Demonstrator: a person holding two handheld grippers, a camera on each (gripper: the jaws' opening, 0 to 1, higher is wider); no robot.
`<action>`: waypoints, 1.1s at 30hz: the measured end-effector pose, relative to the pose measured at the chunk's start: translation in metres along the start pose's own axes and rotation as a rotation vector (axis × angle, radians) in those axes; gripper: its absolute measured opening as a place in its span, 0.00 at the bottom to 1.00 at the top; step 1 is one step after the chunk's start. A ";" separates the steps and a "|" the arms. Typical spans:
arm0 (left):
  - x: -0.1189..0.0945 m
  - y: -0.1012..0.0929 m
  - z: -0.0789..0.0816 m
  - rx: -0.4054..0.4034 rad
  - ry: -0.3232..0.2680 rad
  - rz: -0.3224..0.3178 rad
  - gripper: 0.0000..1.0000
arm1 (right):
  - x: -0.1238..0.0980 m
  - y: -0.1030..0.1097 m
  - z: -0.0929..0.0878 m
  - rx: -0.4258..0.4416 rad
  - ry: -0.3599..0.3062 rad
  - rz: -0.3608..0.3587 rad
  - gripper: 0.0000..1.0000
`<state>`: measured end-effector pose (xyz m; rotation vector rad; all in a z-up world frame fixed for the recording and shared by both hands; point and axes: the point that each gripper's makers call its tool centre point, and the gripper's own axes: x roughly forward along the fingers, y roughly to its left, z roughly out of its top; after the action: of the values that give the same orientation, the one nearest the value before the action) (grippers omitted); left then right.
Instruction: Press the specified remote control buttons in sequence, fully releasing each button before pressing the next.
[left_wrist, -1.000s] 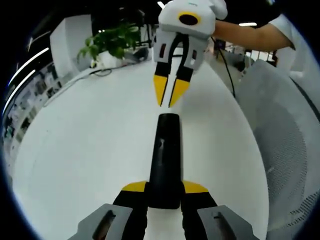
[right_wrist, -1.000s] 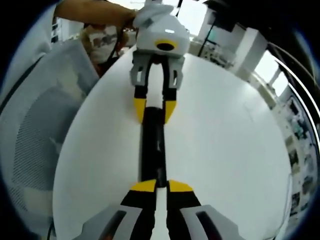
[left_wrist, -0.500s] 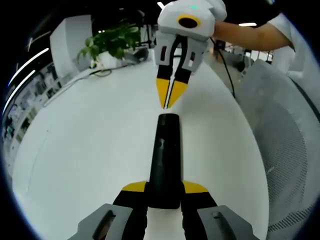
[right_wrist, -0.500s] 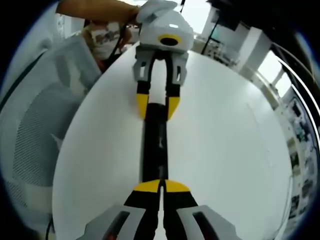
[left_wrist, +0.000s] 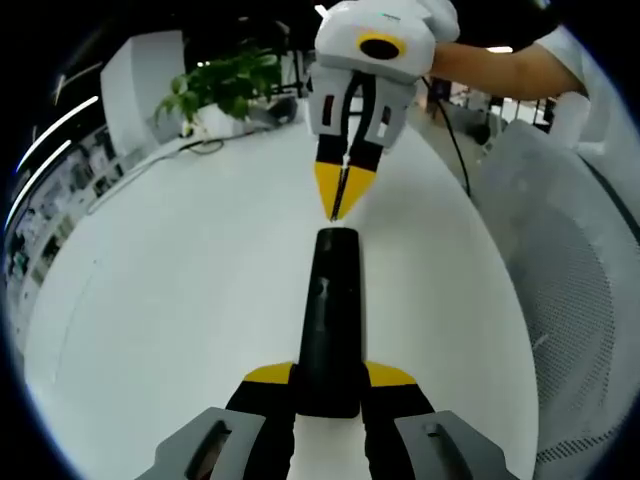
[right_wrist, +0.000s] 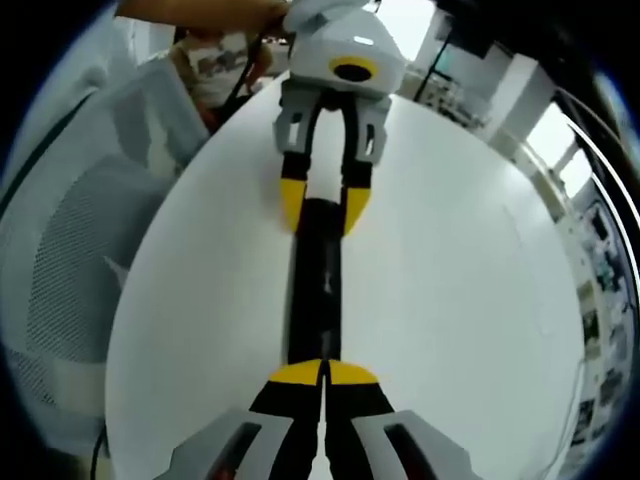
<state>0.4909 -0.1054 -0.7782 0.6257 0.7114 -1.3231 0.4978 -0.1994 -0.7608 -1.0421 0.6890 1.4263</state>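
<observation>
— Table first: is it leaving room to move?
— White top is spreading wide toward nine o'clock in the left gripper view, bare up to the curved far edge, where a potted plant is standing at eleven o'clock. Toward three o'clock the edge is running close, with a grey mesh chair just beyond it.
— And the remote control?
— Lying flat along the middle of the table, running from six toward twelve o'clock. The left gripper is clamping its near end between the yellow tips.
— What is the right gripper doing?
— Its jaws are pressed together, tips pointing down at the remote's far end; whether they are touching it, I cannot tell. In the right gripper view the closed tips are sitting at the remote's end, six o'clock, while the left gripper is gripping the opposite end at twelve.
</observation>
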 end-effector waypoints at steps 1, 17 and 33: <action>0.000 0.000 0.000 0.000 -0.001 0.000 0.24 | 0.000 0.000 0.000 0.002 0.006 0.003 0.00; 0.000 0.000 0.000 0.000 -0.008 0.000 0.24 | 0.004 0.002 -0.002 -0.007 0.070 0.044 0.00; 0.000 -0.001 0.001 0.000 -0.008 0.001 0.24 | 0.009 0.003 -0.003 -0.020 0.093 0.073 0.00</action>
<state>0.4899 -0.1058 -0.7776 0.6202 0.7045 -1.3239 0.4958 -0.1983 -0.7705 -1.1140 0.7883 1.4571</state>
